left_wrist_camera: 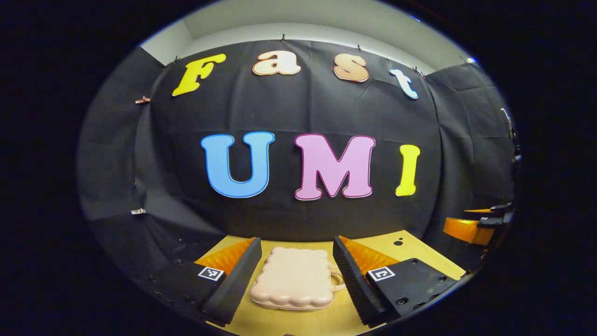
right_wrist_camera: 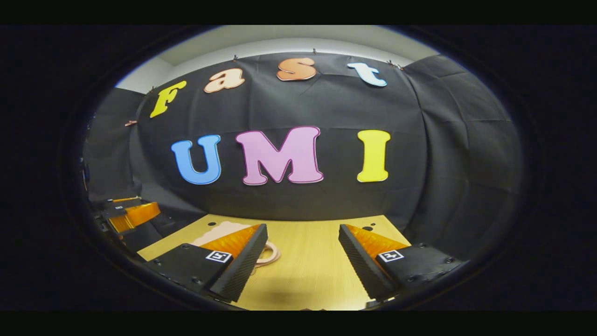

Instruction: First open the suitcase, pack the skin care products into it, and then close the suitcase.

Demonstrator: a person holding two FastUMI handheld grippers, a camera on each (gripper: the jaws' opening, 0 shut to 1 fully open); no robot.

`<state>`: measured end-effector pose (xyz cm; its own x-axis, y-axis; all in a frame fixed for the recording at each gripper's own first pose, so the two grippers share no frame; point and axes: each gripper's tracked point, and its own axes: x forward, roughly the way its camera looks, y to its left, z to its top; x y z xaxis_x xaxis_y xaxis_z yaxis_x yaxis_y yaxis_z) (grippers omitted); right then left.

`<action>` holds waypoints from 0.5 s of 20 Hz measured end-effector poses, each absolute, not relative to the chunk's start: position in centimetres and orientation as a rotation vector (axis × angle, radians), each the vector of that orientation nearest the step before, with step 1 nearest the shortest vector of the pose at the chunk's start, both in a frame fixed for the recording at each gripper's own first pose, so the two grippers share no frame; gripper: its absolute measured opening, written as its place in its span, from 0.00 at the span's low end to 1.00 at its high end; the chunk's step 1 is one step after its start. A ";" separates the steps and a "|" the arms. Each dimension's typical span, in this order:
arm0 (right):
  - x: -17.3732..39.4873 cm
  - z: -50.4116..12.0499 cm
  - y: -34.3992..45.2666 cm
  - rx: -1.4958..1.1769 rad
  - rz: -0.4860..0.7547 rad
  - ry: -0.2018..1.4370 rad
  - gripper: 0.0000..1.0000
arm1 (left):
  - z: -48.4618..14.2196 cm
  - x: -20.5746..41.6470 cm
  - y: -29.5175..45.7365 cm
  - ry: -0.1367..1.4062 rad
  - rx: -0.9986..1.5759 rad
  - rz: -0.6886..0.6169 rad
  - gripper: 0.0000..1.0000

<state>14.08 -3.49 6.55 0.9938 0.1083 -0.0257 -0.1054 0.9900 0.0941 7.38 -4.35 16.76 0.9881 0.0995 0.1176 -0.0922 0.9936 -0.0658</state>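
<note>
Black cloth walled the booth on three sides, with a pale wood tabletop (left_wrist_camera: 419, 254) below. Left hand-held gripper (left_wrist_camera: 296, 275) was spread wide, fingers apart and pinching nothing, hanging above the tabletop. Straight ahead between its fingers lay the suitcase (left_wrist_camera: 293, 279): small, pale pink, scalloped edge, flat on the tabletop, lid down. Its handle (left_wrist_camera: 336, 280) stuck out on the side toward the left hand-held gripper's right finger. No contact between fingers and case as far as I could tell.

Right hand-held gripper (right_wrist_camera: 302, 266) was also spread, empty, with bare tabletop between its fingers. In the right gripper view the suitcase (right_wrist_camera: 219, 231) sat off to the left, mostly behind its left finger, handle loop (right_wrist_camera: 270, 254) peeking out just beside it. Each view caught the other hand-held gripper at its edge, well apart.

No skin care products visible from where the cameras looked.

Judgement: step one, opening the case, not yet begun; lid looked fully shut. Next move likely calls for bringing one hand-held gripper down to the lid's edge on the handle side, the other steadying the shell, since a case that light would probably slide or lift whole. Couldn't see a latch or zipper, so the grip point was unclear.
</note>
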 end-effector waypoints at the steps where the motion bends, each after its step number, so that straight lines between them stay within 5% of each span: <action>1: 13.9 6.6 -2.8 0.074 0.113 0.024 0.97 | 16.6 6.8 -4.8 -0.124 -0.081 0.085 0.96; 10: 13.2 4.8 1.5 0.066 0.165 0.074 0.97 | 13.7 7.2 -4.3 -0.064 -0.066 0.021 0.96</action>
